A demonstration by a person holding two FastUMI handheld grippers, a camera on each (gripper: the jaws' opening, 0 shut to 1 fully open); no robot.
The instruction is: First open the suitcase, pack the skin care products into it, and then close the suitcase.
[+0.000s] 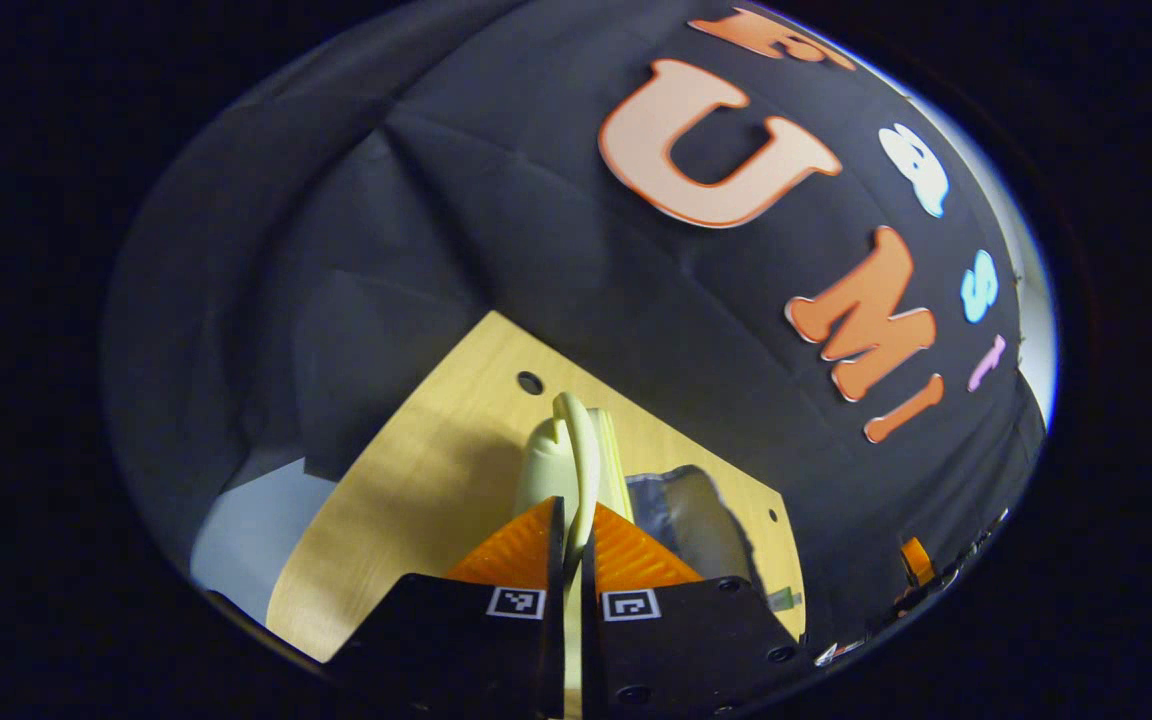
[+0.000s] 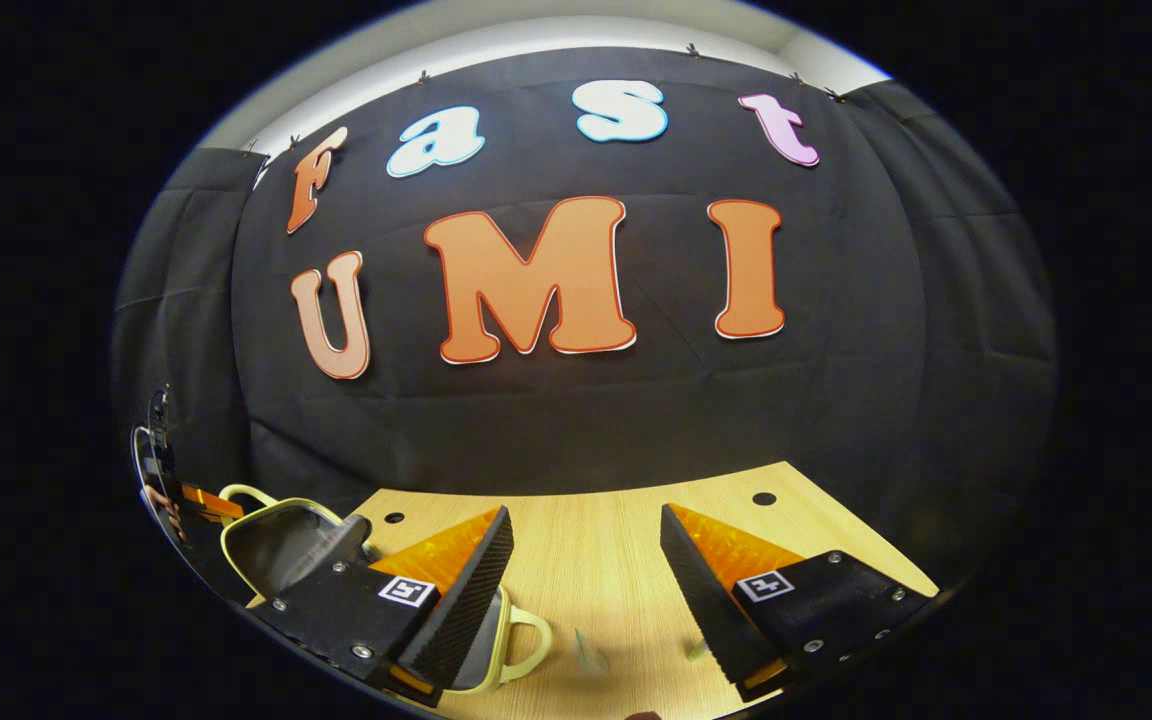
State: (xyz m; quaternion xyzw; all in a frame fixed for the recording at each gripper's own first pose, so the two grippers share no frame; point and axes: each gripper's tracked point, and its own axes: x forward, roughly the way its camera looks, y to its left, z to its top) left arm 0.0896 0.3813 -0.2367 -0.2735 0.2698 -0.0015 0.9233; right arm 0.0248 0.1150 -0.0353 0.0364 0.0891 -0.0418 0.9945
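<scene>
In the left gripper view, the left tool (image 1: 573, 545) is clenched on the pale yellow-green rim of the suitcase lid (image 1: 576, 455), both fingers pressed against its thin edge so that almost no gap shows between them. The lid stands upright on edge above the wooden counter (image 1: 416, 480), and its grey lining (image 1: 681, 510) shows just to the right of the fingers. In the right gripper view, the right tool (image 2: 586, 570) is released, its jaws spread wide apart with nothing between them, hovering over the counter (image 2: 596, 540). At the lower left of that view the suitcase (image 2: 276, 545) lies open, its pale rim framing a grey inside; what it holds cannot be made out. A looped handle (image 2: 528, 640) of the same pale colour shows just beside the right tool's left finger.
</scene>
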